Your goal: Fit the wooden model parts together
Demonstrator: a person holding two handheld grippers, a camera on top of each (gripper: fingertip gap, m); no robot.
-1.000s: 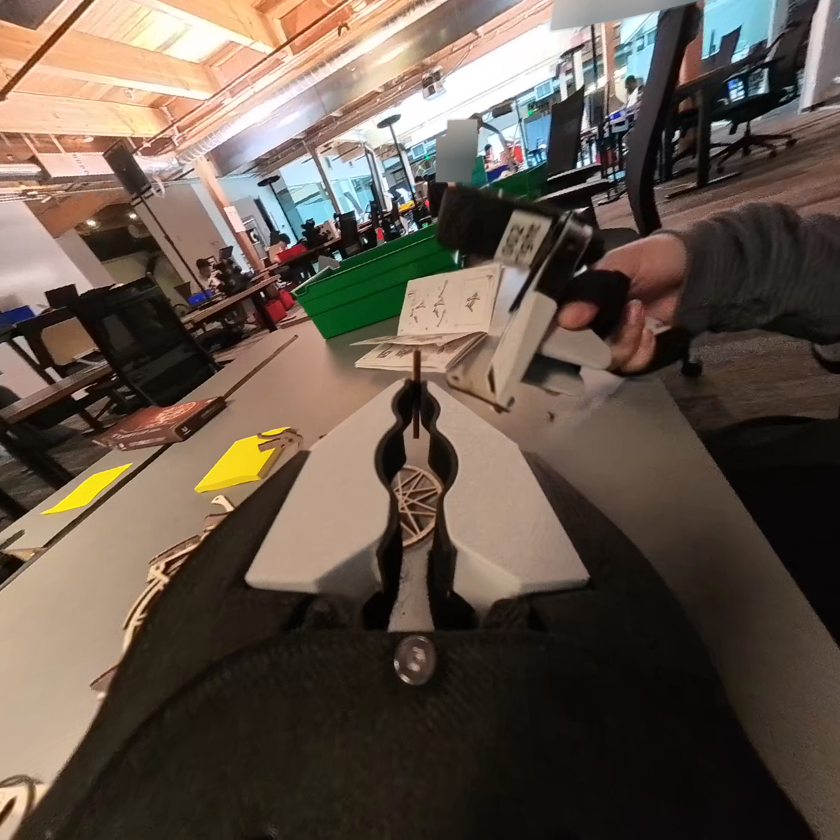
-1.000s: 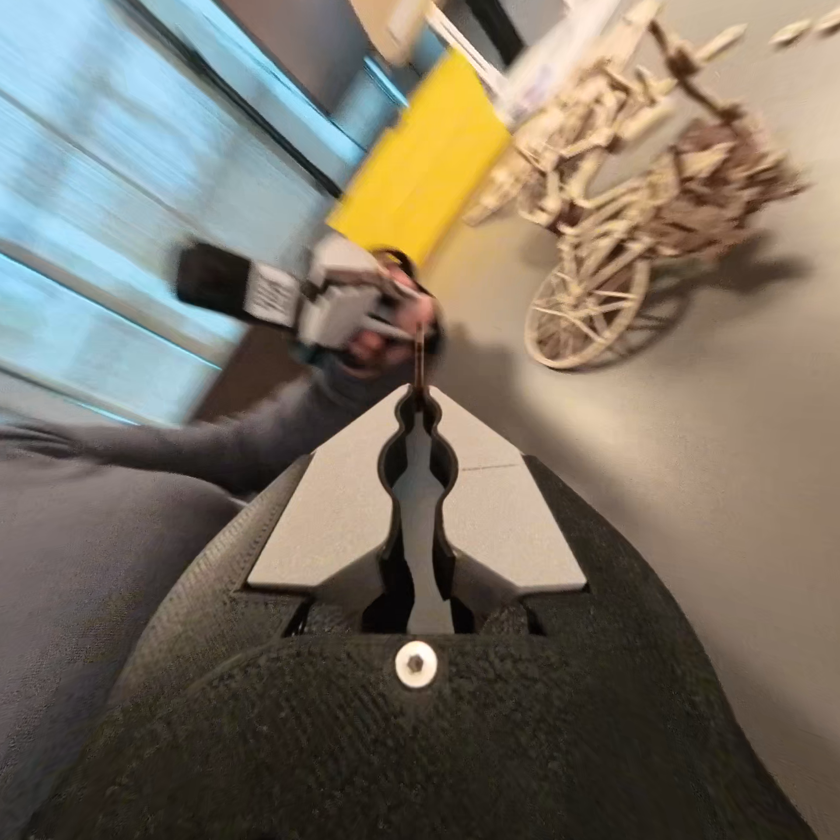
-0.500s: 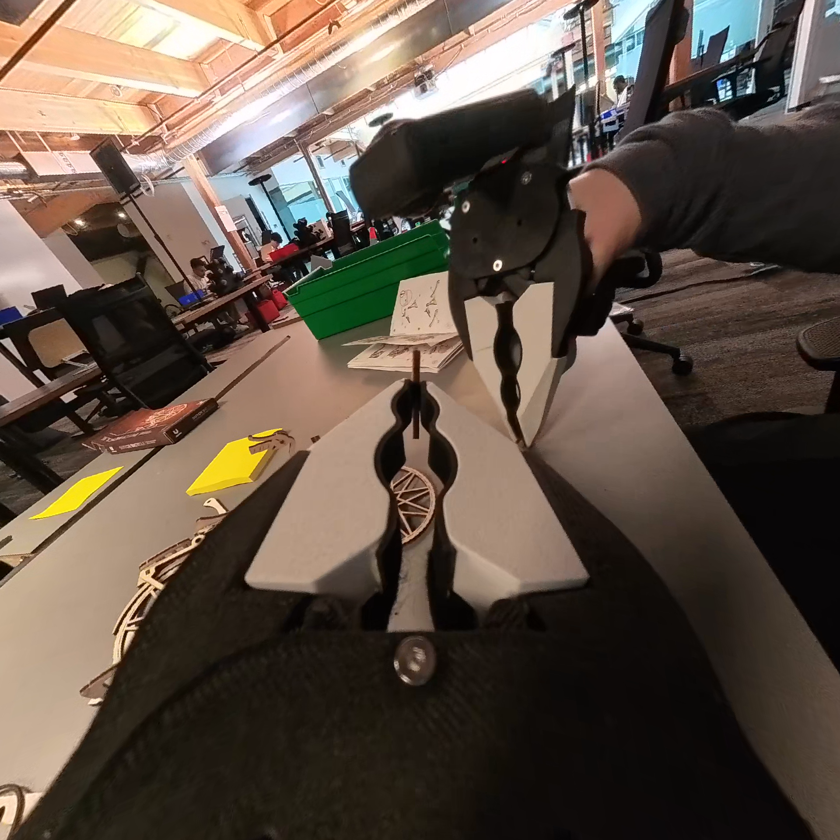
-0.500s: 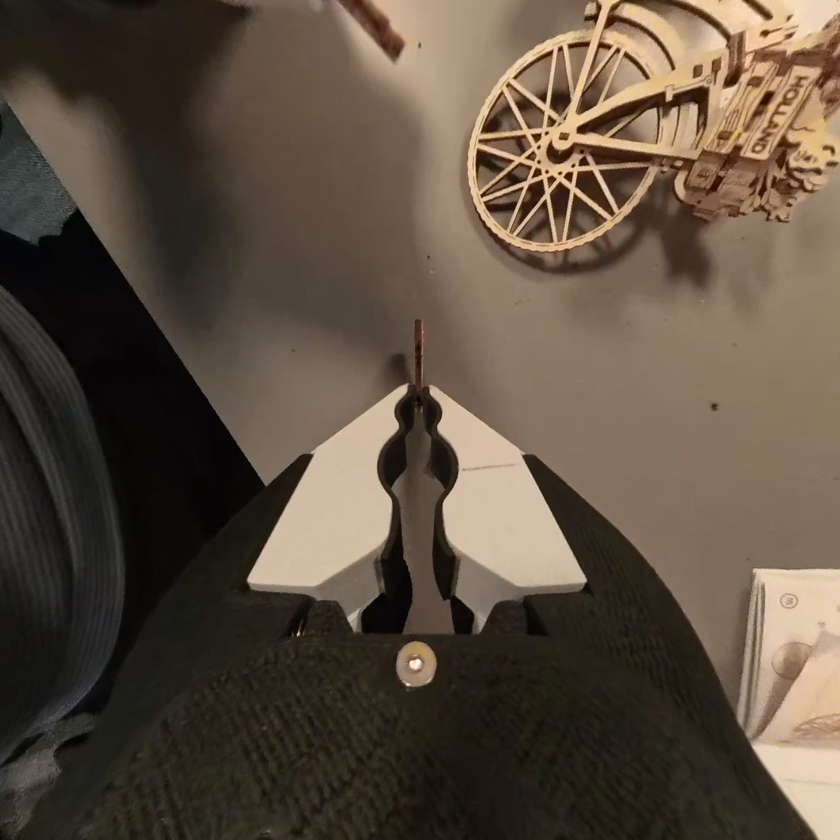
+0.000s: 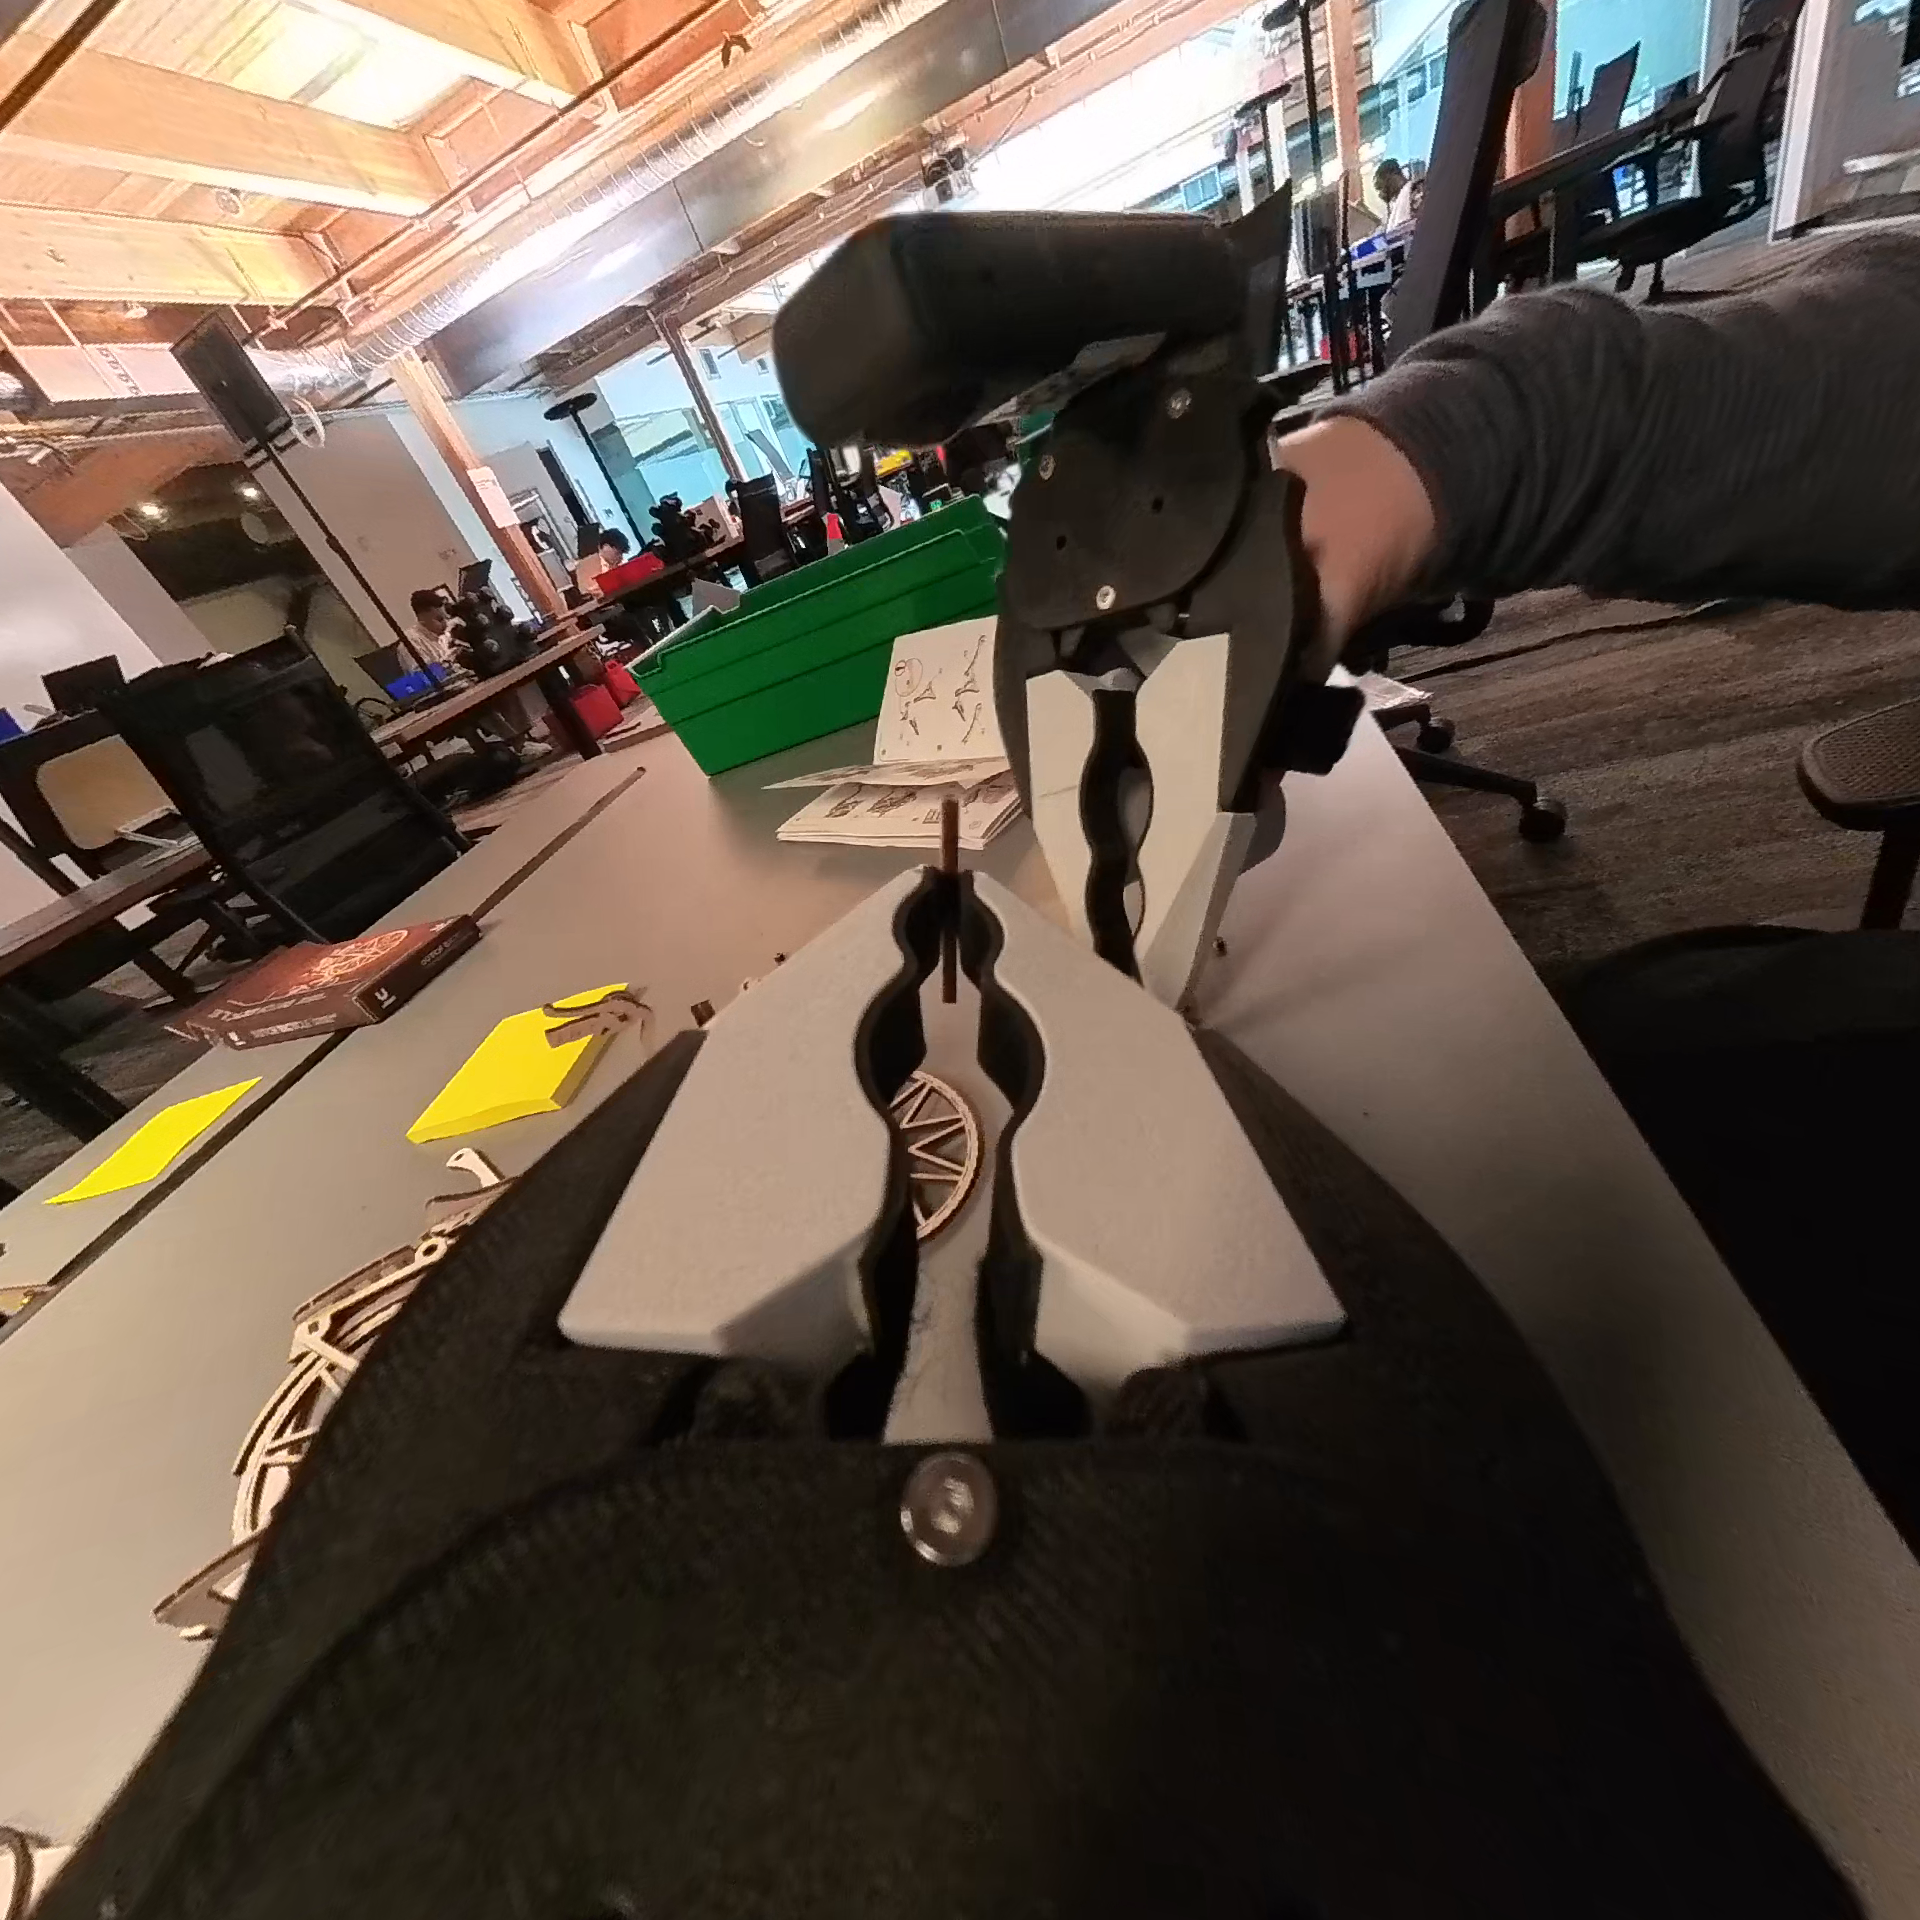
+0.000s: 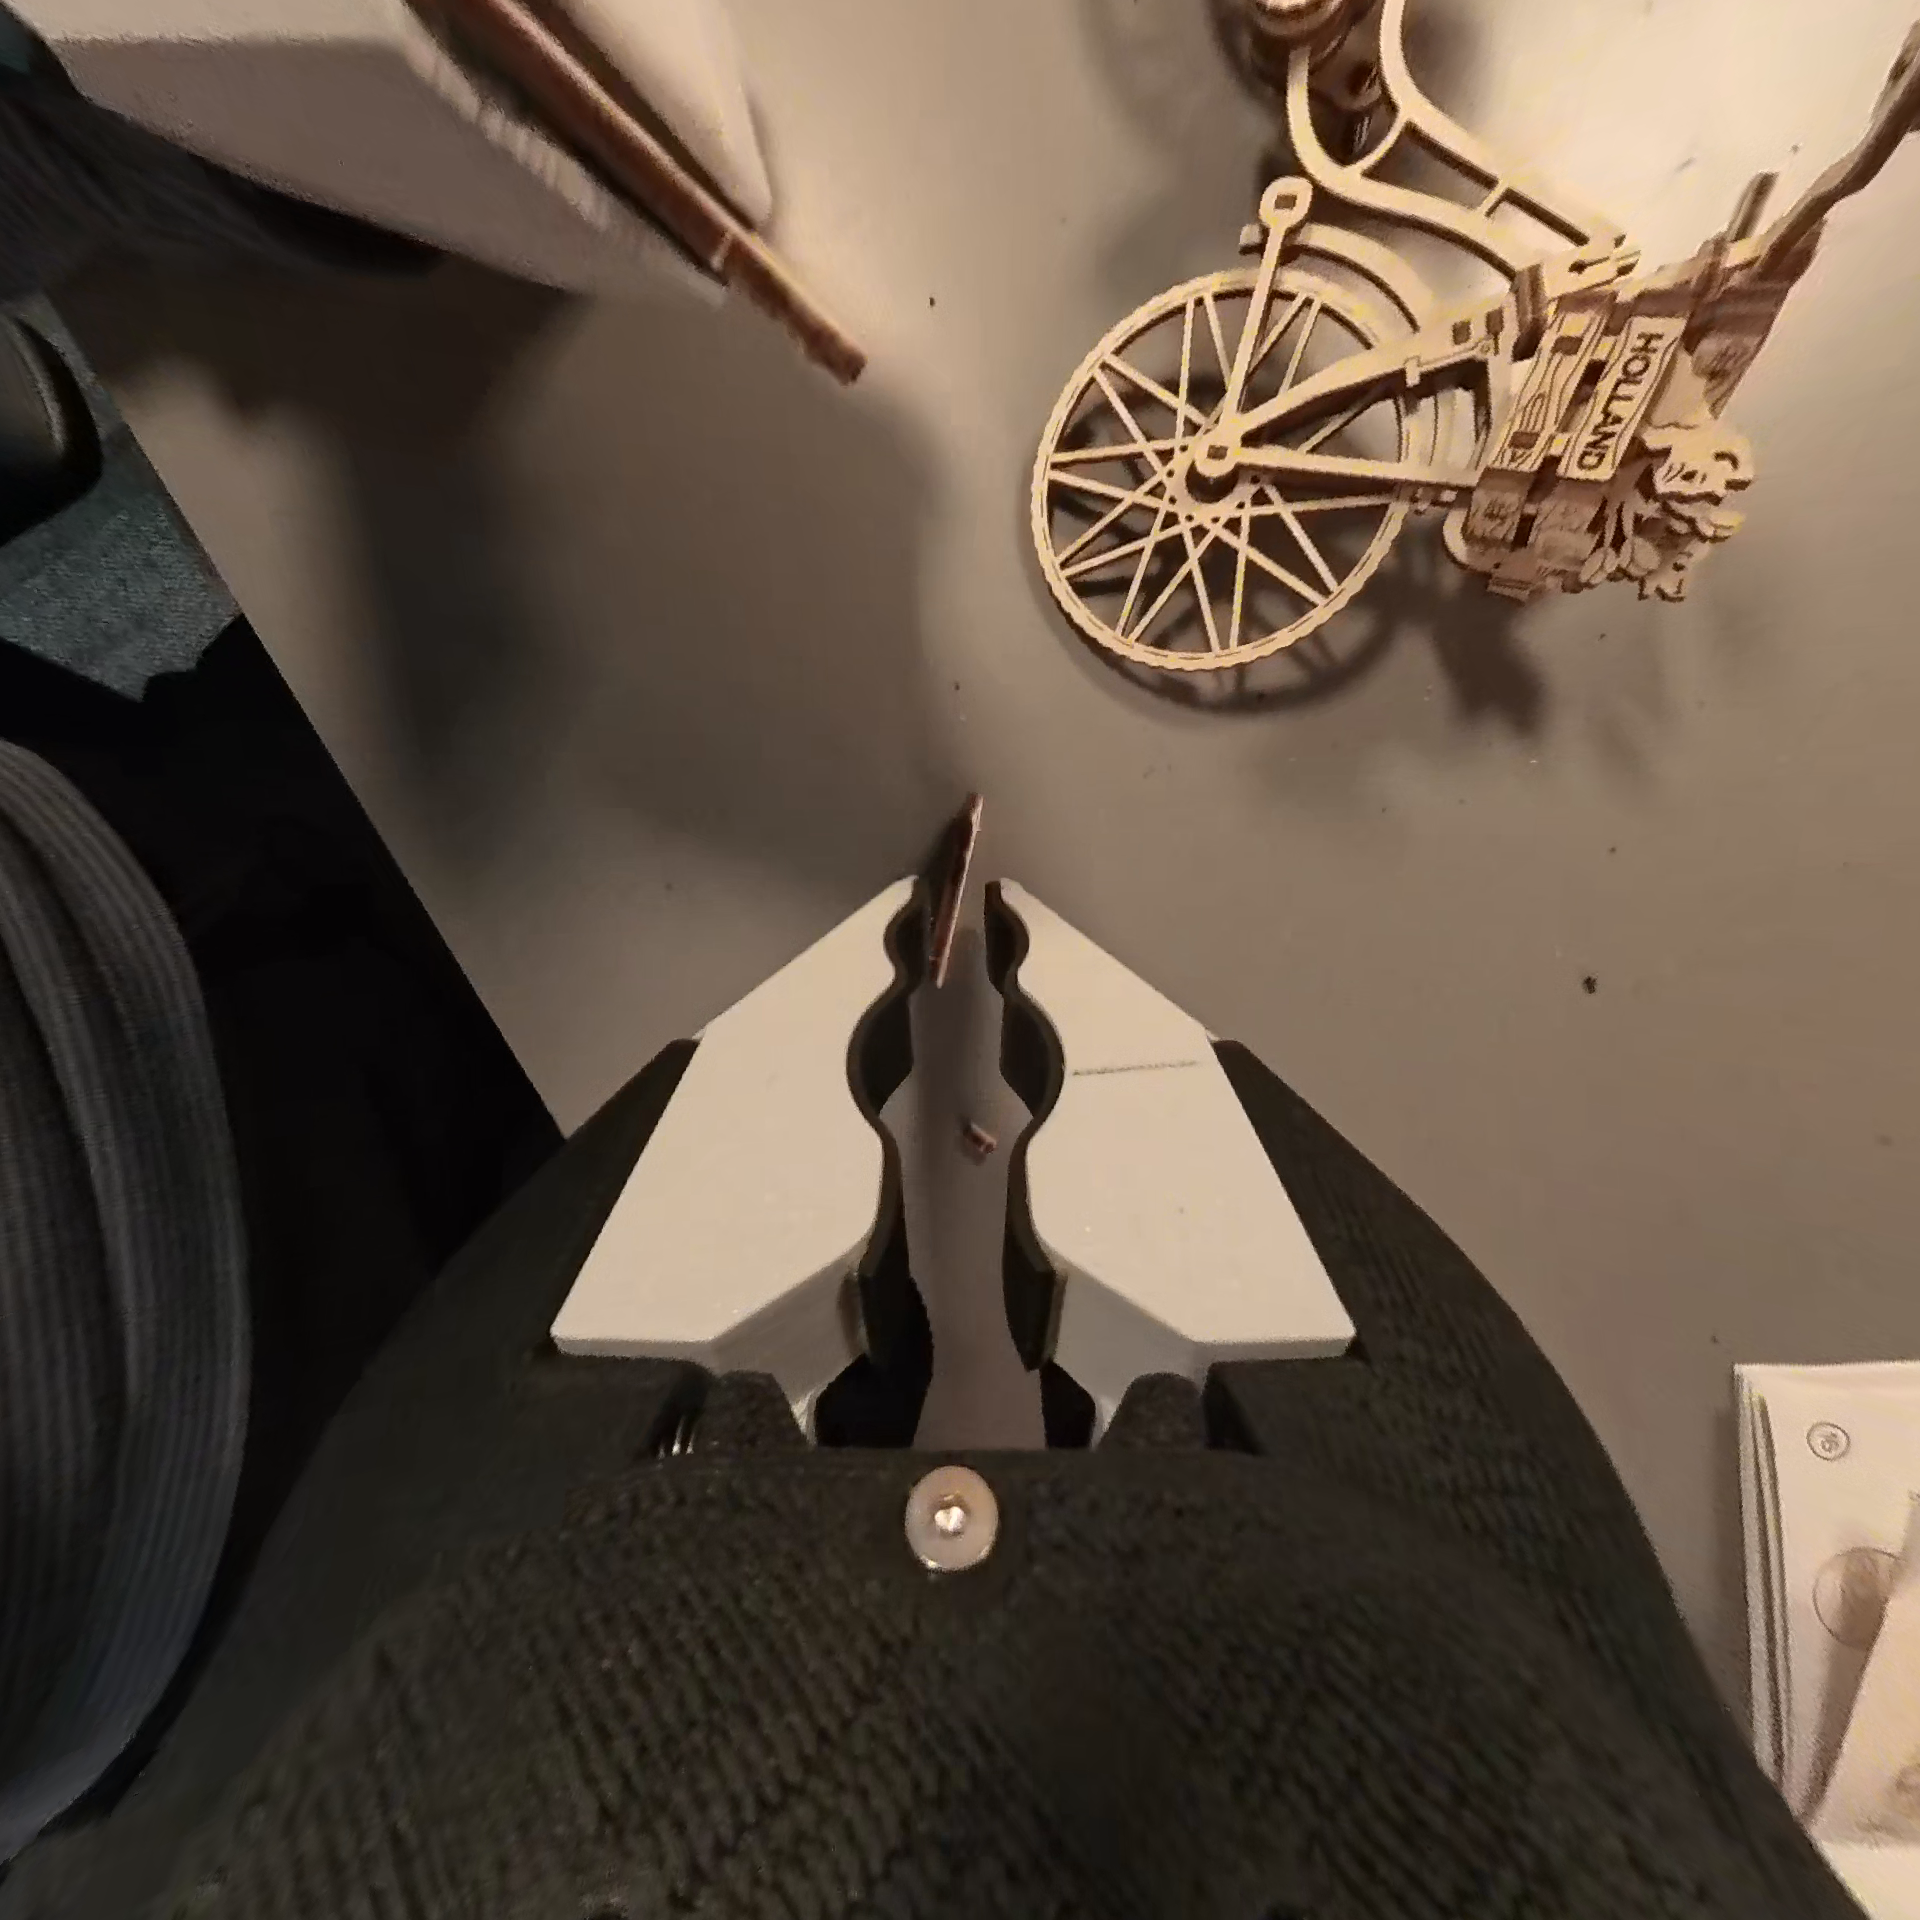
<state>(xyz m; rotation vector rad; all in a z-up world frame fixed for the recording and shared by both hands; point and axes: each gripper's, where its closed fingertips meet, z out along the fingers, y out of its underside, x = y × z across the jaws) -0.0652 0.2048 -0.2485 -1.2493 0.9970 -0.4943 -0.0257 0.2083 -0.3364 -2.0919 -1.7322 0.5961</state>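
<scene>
My left gripper [image 5: 948,883] is shut on a thin dark wooden piece [image 5: 948,831] that stands up between its tips. The wooden bicycle model [image 5: 312,1351] lies on the grey table [image 5: 1351,1039] under and to the left of it. My right gripper [image 6: 954,888] points down at the table with its jaws slightly parted. A small flat wooden piece [image 6: 961,852] leans tilted against its left finger. The bicycle model [image 6: 1351,416] lies beyond it to the right. The left gripper's held piece [image 6: 727,249] shows at the top left. The right gripper [image 5: 1127,935] stands just beyond the left one.
Green bins [image 5: 831,644] and an instruction booklet [image 5: 904,800] lie farther back; the booklet [image 6: 1829,1558] also shows at the lower right. Yellow pads [image 5: 509,1075] and a dark box [image 5: 322,987] are on the left. A tiny wood bit [image 6: 977,1138] lies on the table. The tips of one gripper are about 10 centimetres away from the tips of the other.
My right gripper has come down close to the table and its jaws have parted; its wooden piece now leans loose. The left gripper stays shut on its piece.
</scene>
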